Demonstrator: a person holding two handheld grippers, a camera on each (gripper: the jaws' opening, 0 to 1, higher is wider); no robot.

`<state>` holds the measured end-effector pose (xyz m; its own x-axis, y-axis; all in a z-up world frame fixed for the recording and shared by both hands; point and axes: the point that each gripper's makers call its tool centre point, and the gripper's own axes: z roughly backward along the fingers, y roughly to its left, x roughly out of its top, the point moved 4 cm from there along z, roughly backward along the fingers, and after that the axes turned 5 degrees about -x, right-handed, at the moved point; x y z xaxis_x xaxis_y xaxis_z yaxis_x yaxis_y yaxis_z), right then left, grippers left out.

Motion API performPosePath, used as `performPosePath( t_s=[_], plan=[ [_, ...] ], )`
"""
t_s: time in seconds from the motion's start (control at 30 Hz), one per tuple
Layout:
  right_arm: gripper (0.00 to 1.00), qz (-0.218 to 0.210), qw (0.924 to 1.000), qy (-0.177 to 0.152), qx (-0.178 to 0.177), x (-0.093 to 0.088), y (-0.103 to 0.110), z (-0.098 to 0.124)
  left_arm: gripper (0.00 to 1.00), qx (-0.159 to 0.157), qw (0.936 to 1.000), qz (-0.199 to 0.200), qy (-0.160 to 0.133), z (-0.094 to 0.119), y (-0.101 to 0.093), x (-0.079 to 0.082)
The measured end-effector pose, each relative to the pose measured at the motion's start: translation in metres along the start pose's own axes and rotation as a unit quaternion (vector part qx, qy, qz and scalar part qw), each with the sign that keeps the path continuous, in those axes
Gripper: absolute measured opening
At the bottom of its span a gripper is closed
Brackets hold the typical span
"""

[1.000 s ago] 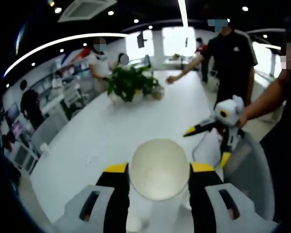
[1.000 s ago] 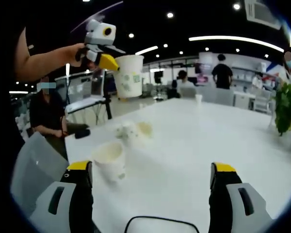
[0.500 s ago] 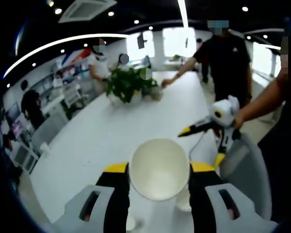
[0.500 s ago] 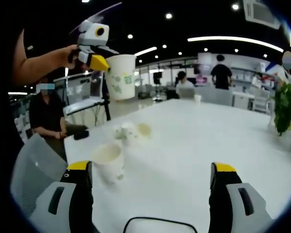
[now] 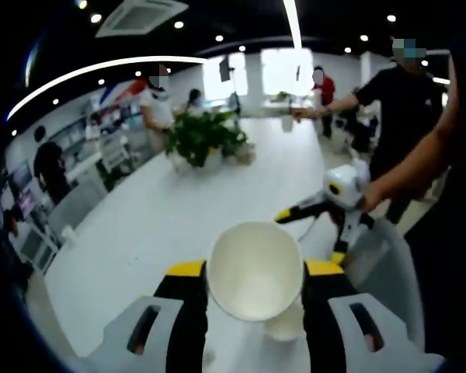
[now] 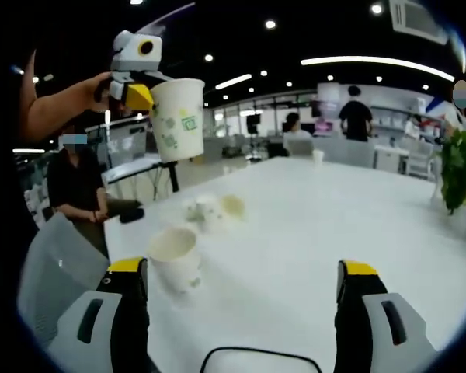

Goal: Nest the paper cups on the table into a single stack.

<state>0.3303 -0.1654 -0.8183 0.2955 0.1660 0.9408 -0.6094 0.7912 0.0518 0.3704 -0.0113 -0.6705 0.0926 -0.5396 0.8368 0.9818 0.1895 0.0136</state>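
Left tool [image 5: 255, 272]: clamped on a paper cup [image 5: 255, 268], held in the air above the white bench [image 5: 163, 225]. Right tool [image 6: 245, 280]: jaws spread wide, gripping nothing. Upright cup [image 6: 175, 260] and tipped-over cup [image 6: 210, 210] on the bench. Potted plant [image 5: 204, 136] further back.

No text can be read anywhere; the green print on the raised paper cup [image 6: 176, 119] is too blurred to make out.

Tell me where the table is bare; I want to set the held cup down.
Bare: the wide white tabletop between the upright cup and the plant. Crowded: the near-left corner, where that cup and a tipped cup sit.
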Motion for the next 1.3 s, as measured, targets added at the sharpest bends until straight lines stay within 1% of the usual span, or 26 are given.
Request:
performPosePath(
  t_s=[0.13, 0.33, 0.5, 0.57, 0.63, 0.9, 1.17, 1.3],
  plan=[
    [1.00, 0.000, 1.0000, 0.000, 0.000, 0.000, 0.000, 0.000, 0.45, 0.004, 1.0000, 0.005, -0.004, 0.002, -0.002, -0.001],
    [1.00, -0.002, 1.0000, 0.003, 0.001, -0.002, -0.001, 0.000, 0.45, 0.006, 1.0000, 0.003, -0.002, 0.003, -0.013, -0.002],
    [1.00, -0.003, 1.0000, 0.004, 0.001, -0.004, -0.001, 0.000, 0.45, 0.004, 1.0000, 0.006, -0.004, 0.002, -0.021, -0.007],
    [1.00, -0.003, 1.0000, 0.004, 0.001, -0.005, -0.001, 0.000, 0.45, 0.005, 1.0000, 0.006, -0.001, 0.000, -0.022, -0.010],
    [1.00, -0.003, 1.0000, 0.005, 0.002, -0.005, -0.001, 0.000, 0.45, 0.006, 0.9999, 0.010, -0.005, 0.000, -0.023, -0.011],
    [1.00, -0.002, 1.0000, 0.006, 0.003, -0.005, -0.002, -0.002, 0.45, 0.005, 0.9999, 0.016, 0.001, -0.001, -0.023, -0.015],
    [1.00, -0.003, 1.0000, 0.005, 0.004, -0.005, -0.002, -0.004, 0.45, 0.006, 0.9998, 0.017, -0.002, -0.009, -0.026, -0.027],
    [1.00, -0.004, 1.0000, 0.007, 0.004, -0.007, -0.001, -0.003, 0.44, 0.009, 0.9999, 0.009, -0.004, -0.013, -0.030, -0.032]
  ],
)
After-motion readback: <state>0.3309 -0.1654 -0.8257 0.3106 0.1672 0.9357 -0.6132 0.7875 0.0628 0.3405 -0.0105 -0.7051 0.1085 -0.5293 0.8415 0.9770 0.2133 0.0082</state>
